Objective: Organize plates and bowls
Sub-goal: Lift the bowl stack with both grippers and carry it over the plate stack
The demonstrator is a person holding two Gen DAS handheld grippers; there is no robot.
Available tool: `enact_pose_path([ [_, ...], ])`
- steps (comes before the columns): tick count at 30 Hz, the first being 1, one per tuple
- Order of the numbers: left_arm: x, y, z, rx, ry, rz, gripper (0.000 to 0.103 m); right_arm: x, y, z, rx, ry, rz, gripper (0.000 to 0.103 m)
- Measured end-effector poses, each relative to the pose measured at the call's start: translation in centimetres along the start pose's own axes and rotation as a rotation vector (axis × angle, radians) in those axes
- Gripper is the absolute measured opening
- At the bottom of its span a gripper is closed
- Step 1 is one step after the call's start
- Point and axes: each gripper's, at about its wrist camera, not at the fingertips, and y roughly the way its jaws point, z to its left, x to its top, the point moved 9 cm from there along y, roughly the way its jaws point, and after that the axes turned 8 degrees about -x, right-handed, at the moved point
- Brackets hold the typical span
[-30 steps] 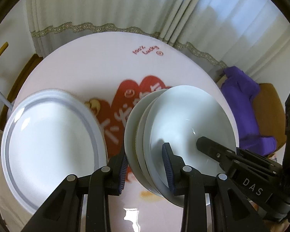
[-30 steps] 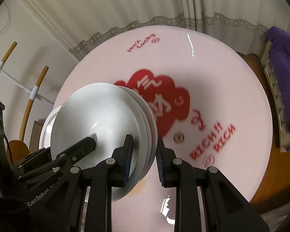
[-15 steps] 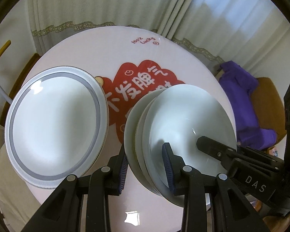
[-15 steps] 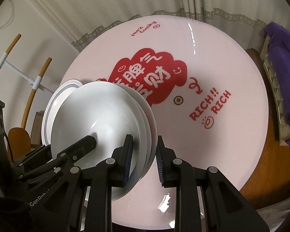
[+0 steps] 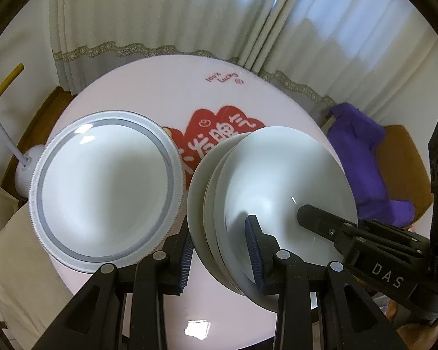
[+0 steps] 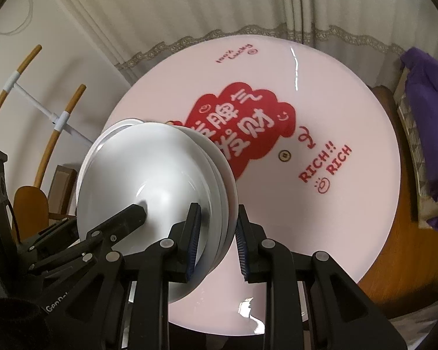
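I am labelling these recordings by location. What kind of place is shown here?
Most likely a home dining room. A round table with a pink printed cover holds a plate, long curtains hang behind it, and a wooden chair stands beside the table.

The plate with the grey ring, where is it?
In the left wrist view the grey-ringed plate lies on the round pink table, left of the stack of white bowls that both grippers hold.
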Motion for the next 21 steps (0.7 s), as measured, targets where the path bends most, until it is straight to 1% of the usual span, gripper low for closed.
enact_pose_path([
  [8, 0.1, -2.3, 0.9, 0.001, -0.006, -0.027, 0.030, 0.5, -0.9, 1.7, 0.008, -0.014, -0.015, 0.023],
  [13, 0.6, -3.6, 1.6, 0.005, -0.012, -0.052, 0.031, 1.5, -1.5, 3.2, 0.017, -0.032, -0.029, 0.023],
  [17, 1.1, -4.7, 3.1, 0.014, -0.030, -0.067, 0.030, 2.4, -1.4, 5.0, 0.029, -0.053, -0.032, 0.023],
  [21, 1.5, -5.8, 5.4, 0.035, -0.057, -0.079, 0.030, 3.1, -0.6, 7.1, 0.046, -0.077, -0.025, 0.023],
])
